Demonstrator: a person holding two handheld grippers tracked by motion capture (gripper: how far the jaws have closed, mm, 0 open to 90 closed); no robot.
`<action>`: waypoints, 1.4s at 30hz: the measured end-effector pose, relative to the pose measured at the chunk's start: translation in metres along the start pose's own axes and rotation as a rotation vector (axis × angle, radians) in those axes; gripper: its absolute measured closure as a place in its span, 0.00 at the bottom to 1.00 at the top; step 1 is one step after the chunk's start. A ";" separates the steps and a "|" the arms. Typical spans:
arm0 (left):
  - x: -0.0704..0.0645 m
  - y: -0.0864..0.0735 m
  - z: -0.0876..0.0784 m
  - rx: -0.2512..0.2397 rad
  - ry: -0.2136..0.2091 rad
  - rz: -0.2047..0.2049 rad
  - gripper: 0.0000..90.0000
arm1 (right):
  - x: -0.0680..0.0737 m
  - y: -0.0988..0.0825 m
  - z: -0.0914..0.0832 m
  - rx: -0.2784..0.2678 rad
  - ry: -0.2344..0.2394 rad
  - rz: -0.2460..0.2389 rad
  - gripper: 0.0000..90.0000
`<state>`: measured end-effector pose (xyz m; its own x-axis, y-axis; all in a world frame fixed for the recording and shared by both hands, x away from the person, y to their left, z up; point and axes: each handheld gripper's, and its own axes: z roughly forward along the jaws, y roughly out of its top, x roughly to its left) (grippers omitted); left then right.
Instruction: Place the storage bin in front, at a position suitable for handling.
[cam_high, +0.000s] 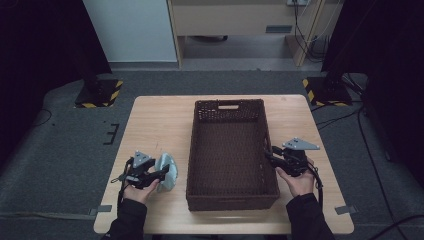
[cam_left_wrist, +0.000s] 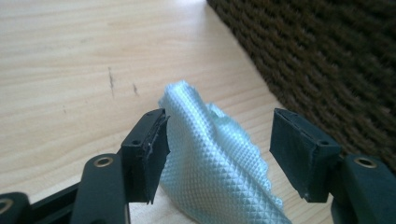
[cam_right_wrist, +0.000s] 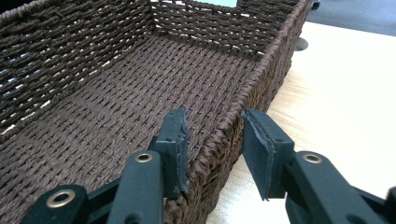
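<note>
A dark brown woven basket (cam_high: 190, 150) stands in the middle of the wooden table (cam_high: 155, 120). To its left lies a crumpled pale blue cloth (cam_high: 169, 170). My left gripper (cam_high: 162, 175) is at the cloth with its jaws wide apart. In the left gripper view the cloth (cam_left_wrist: 210, 158) bulges up between the jaws of the left gripper (cam_left_wrist: 219, 140); it brushes the left pad, and the right pad stands clear of it. My right gripper (cam_high: 267, 156) straddles the basket's right wall. In the right gripper view that wall (cam_right_wrist: 224, 135) runs between the jaws of the right gripper (cam_right_wrist: 215, 140), with a gap at the outer pad.
The basket's floor (cam_right_wrist: 116, 93) is bare, and a handle slot (cam_high: 228, 106) is cut in its far wall. The basket's left wall (cam_left_wrist: 327, 70) rises close beside the cloth. Bare tabletop lies beyond the cloth and to the right of the basket.
</note>
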<state>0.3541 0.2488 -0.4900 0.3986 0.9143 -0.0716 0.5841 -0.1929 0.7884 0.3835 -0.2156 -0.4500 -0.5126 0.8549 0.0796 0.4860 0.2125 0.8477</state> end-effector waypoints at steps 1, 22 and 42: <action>-0.001 0.000 0.002 0.020 0.004 0.011 0.40 | 0.000 0.000 0.000 -0.001 0.001 -0.001 0.66; 0.010 0.001 0.000 0.027 -0.023 -0.065 0.90 | -0.002 0.004 -0.002 0.023 -0.026 -0.003 0.56; 0.014 0.033 -0.011 -0.102 -0.044 -0.068 0.88 | 0.000 0.000 0.009 0.092 0.001 0.000 0.68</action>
<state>0.3712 0.2589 -0.4584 0.3921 0.9072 -0.1523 0.5369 -0.0913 0.8387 0.3898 -0.2115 -0.4552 -0.5132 0.8546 0.0799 0.5492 0.2554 0.7957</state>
